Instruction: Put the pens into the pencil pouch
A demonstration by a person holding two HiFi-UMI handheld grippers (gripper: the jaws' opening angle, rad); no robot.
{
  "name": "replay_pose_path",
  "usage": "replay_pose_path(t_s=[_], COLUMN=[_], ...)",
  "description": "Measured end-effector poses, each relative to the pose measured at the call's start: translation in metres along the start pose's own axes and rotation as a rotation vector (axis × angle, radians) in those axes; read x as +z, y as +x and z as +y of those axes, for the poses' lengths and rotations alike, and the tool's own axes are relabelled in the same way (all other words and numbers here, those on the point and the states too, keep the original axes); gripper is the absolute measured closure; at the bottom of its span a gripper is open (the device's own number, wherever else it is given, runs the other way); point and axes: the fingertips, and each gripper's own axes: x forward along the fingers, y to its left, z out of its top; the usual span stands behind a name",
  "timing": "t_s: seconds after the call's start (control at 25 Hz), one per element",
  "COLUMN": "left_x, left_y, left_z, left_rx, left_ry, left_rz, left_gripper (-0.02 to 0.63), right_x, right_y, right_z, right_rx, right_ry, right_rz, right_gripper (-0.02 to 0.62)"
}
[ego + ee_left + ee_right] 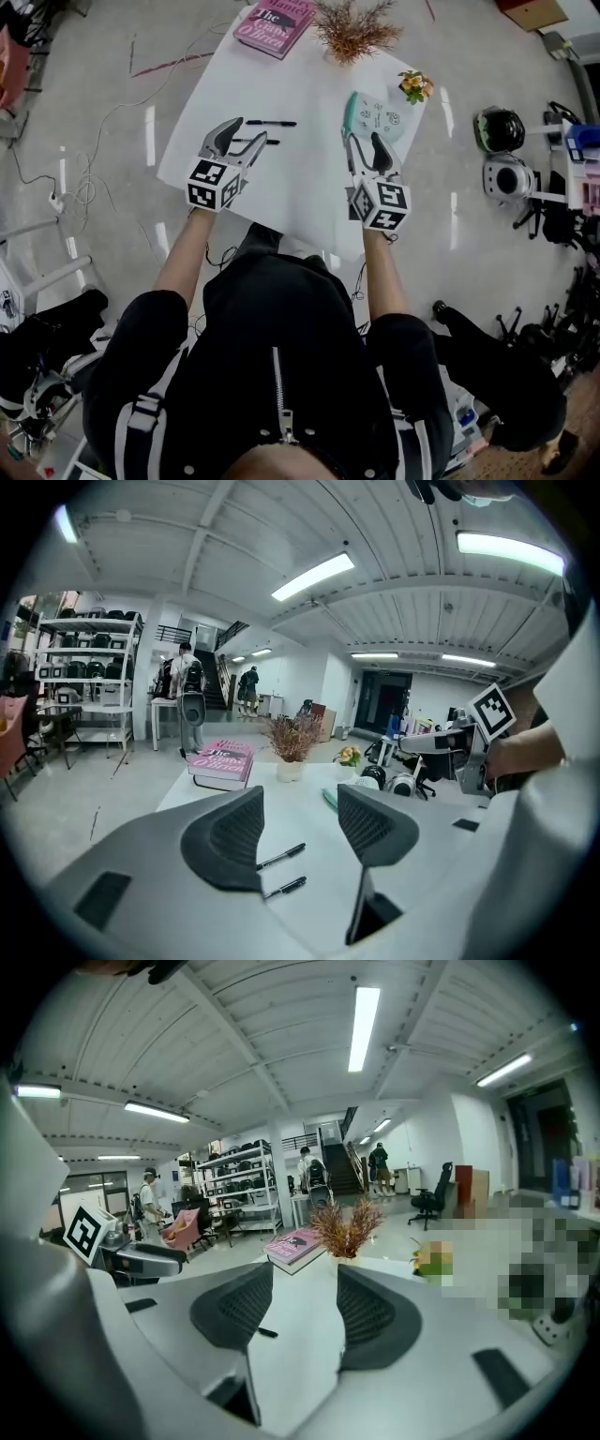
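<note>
Pens: two black pens are laid on the white tabletop (309,187), nearly parallel, one pen (272,123) farther from the person and one pen (266,142) nearer. Both are kept apart from the pouch.
Pens, left gripper view: both are seen on the tabletop beyond the jaws, and their left ends are hidden behind the left jaw.
Pencil pouch (380,117): a pale pouch with a teal edge is laid flat on the right part of the tabletop. No pen is seen in it.
Left claw (240,141): released, with the jaws spread and nothing gripped between them. It is held over the near ends of the pens, and the nearer pen is partly covered by it in the head view.
Right claw (367,148): released, with the jaws spread and only bare tabletop shown between them. It is held just short of the pouch, whose teal edge is overlapped by one jaw in the head view; contact cannot be told.
Pink book (275,23): laid at the far edge of the tabletop.
Dried plant (354,30): placed beside the book.
Flower bunch (414,86): placed just beyond the pouch.
</note>
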Motion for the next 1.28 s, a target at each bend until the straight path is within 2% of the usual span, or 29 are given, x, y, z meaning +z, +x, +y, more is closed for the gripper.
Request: replay_pose_path(t_s=[0.24, 0.56, 0.8, 1.12, 1.28], left_x=[-0.007, -0.034, -0.052, -0.073, -0.081], left_y=[0.03, 0.049, 0.052, 0.046, 0.043], left_z=[0.024, 0.039, 0.049, 0.071, 0.075], left_rx=[-0.057, -0.044, -0.018, 0.028, 0.044], left_ry=[-0.012, -0.057, -0.069, -0.082, -0.082], left_rz=[0.042, 0.102, 0.144, 0.195, 0.213], left_gripper=[0.354, 0.354, 0.354, 0.354, 0.354], right_x=[0.006, -0.016, -0.048, -0.106, -0.13], right_y=[0.031, 0.063, 0.097, 0.141, 0.158], right_z=[-0.005, -0.021, -0.041, -0.065, -0.081], right_rx=[-0.048, -0.06, -0.08, -0.099, -0.154], right_ry=[-0.014, -0.004, -0.036, -0.095, -0.154], right_rz=[0.031, 0.106, 0.194, 0.361, 0.443], right_gripper=[0.387, 0.407, 0.402, 0.408, 0.408])
